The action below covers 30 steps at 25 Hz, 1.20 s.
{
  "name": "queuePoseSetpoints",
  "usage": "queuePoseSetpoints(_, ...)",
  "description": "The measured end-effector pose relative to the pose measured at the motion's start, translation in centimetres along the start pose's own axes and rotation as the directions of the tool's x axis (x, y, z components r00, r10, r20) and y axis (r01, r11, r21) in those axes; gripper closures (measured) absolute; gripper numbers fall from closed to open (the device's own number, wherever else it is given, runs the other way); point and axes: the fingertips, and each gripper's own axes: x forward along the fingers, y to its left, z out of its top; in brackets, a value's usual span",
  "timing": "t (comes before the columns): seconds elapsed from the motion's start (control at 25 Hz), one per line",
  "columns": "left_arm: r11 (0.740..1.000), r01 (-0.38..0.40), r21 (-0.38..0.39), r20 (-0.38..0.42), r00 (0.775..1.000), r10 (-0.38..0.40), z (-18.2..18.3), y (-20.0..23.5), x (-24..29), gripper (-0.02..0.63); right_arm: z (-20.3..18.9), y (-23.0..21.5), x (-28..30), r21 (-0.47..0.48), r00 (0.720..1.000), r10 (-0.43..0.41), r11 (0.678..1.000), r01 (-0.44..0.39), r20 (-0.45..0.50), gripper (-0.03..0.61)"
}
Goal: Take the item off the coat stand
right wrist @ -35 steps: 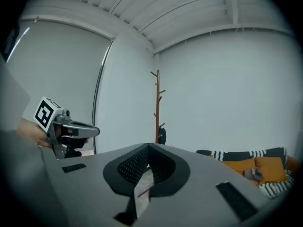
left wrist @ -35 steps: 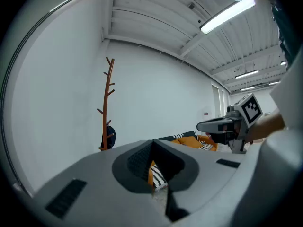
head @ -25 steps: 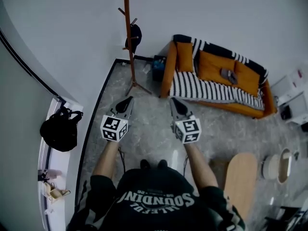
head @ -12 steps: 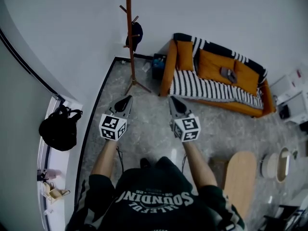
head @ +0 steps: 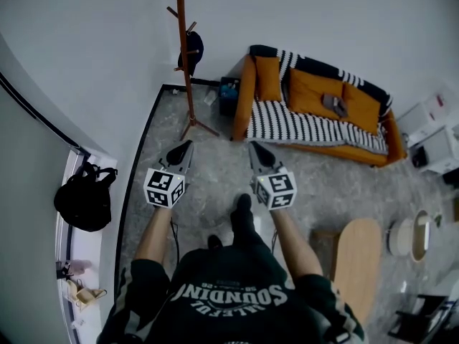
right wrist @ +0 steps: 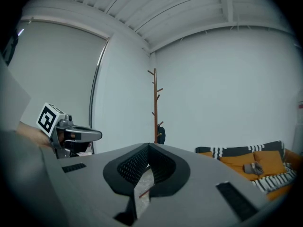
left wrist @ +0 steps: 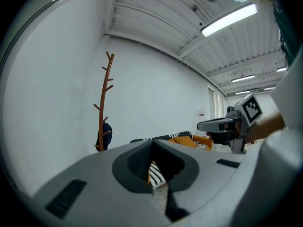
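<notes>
"What are the two grippers doing?"

"Very little. The left gripper [head: 185,147] has its jaws pressed together with nothing between them. The right gripper [head: 255,147], just beside it, is the same: tips meeting, empty. Both are held out in front of the person and point forward."

"So how far along is the job?"

"Hardly begun, I'd say. The coat stand [head: 183,56] is straight ahead of the left gripper and well apart from it, with bare grey floor [head: 215,170] between them. The dark item [head: 192,51] hangs on it untouched. What's left, as I judge it, is to cover that ground, spread one pair of jaws, take hold and lift the thing clear of its peg."

"Where does it hang?"

"Seen from either gripper, it's just to the right of the pole. It sits on one of the lower pegs, with the upper pegs bare above it and the white wall [head: 93,41] close behind. The orange and striped sofa [head: 308,106] is further right, ahead of the right gripper."

"What does it look like?"

"Small, rounded and nearly black, drooping from the peg. It could be a cap or a little bag, but I can't tell which from here. My guess is that it's soft and light."
</notes>
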Motion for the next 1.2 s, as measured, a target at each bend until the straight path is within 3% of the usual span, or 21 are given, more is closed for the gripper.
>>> queuePoseSetpoints(0.6, 1.000, -0.011, -0.023, -0.039, 0.999, 0.010, 0.2, 4.1, 8.8, 0.614, 0.2, -6.1, 8.7, 0.014, 0.999, 0.019, 1.000, -0.019, -0.036, 0.580)
queuePoseSetpoints(1.2, 0.978, -0.196, -0.072, -0.055, 0.980, 0.192, 3.9, 10.2, 22.3, 0.614, 3.1, -16.4, 23.1, 0.002, 0.975, 0.213, 0.977, -0.213, -0.057, 0.580)
